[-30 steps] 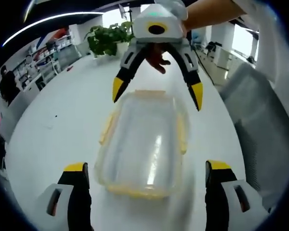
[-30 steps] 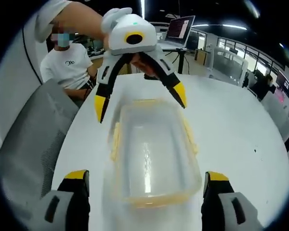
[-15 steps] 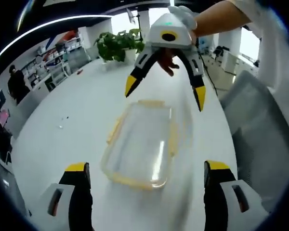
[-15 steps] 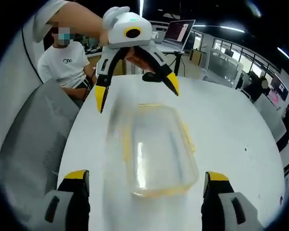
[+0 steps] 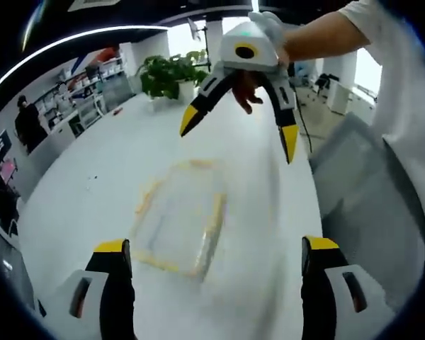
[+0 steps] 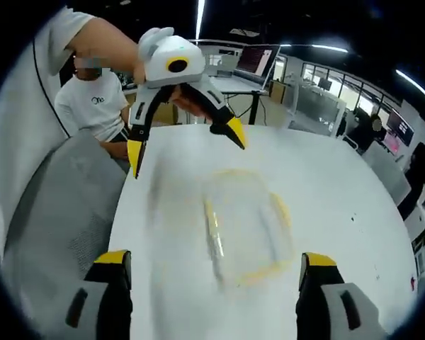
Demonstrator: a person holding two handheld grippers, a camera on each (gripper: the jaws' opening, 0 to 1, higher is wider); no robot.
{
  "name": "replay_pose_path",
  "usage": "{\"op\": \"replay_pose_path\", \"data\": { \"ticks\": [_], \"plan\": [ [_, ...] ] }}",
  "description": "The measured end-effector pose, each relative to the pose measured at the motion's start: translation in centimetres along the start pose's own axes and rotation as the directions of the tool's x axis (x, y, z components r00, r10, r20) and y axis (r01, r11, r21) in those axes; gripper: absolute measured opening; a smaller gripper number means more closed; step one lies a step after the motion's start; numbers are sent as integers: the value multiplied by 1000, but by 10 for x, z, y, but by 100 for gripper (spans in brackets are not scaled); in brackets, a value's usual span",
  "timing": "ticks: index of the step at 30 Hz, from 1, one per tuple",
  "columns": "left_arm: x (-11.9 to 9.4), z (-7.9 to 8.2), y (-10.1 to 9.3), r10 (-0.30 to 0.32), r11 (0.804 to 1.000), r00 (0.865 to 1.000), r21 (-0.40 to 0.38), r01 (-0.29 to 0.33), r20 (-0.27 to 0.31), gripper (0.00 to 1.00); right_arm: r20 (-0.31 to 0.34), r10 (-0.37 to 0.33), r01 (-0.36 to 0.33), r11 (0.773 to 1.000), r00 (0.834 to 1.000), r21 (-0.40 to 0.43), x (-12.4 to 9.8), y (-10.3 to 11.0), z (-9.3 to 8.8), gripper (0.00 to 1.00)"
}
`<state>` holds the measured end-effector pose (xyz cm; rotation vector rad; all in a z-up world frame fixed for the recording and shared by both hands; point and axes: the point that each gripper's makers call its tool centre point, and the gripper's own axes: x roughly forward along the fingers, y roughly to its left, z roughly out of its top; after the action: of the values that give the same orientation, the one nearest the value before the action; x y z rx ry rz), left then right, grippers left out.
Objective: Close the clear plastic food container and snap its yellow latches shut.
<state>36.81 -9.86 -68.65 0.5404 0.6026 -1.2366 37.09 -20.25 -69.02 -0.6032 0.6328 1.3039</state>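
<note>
Here, the clear plastic food container (image 5: 176,216) lies flat on the white table (image 5: 92,184), blurred in both views; its yellow latches (image 5: 211,223) read only as yellow streaks along the rim, and whether they are snapped I cannot tell.

Left gripper view: the left gripper (image 5: 216,280) has its jaws spread wide apart, holding nothing, the yellow-tipped ends rising either side of the container's near end. The container sits between them, nearer the left-hand jaw. Beyond the container's far end hangs the right gripper (image 5: 237,134), held in a hand (image 5: 246,88), its jaws splayed and empty, tips above the table and clear of the container. A potted plant (image 5: 166,71) stands on the table well beyond the container. A grey chair (image 5: 372,212) stands beside the table edge.

Right gripper view: the right gripper (image 6: 212,283) stands wide, nothing between its jaws but the container (image 6: 244,223) ahead. The left gripper (image 6: 184,145) hovers past the container's far end, jaws parted. A seated person in a white shirt (image 6: 95,106) is behind it
</note>
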Motion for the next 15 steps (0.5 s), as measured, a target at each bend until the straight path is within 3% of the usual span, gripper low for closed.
{"op": "replay_pose_path", "data": {
  "ticks": [7, 9, 12, 15],
  "plan": [
    [-11, 1, -18, 55, 998, 998, -36, -55, 23, 99, 1, -20, 20, 1000, 1000, 14, -12, 26, -8, 99],
    [-16, 3, -21, 70, 994, 997, -91, -66, 44, 98, 6, -46, 46, 999, 999, 23, -17, 29, -10, 99],
    [-24, 2, -26, 115, 982, 991, -155, -104, 63, 99, 79, -77, 69, 993, 994, 100, -24, 39, -2, 99],
    [-29, -2, -34, 138, 976, 989, -176, -126, 58, 99, 92, -82, 70, 990, 992, 121, -30, 52, -2, 99]
  ]
}}
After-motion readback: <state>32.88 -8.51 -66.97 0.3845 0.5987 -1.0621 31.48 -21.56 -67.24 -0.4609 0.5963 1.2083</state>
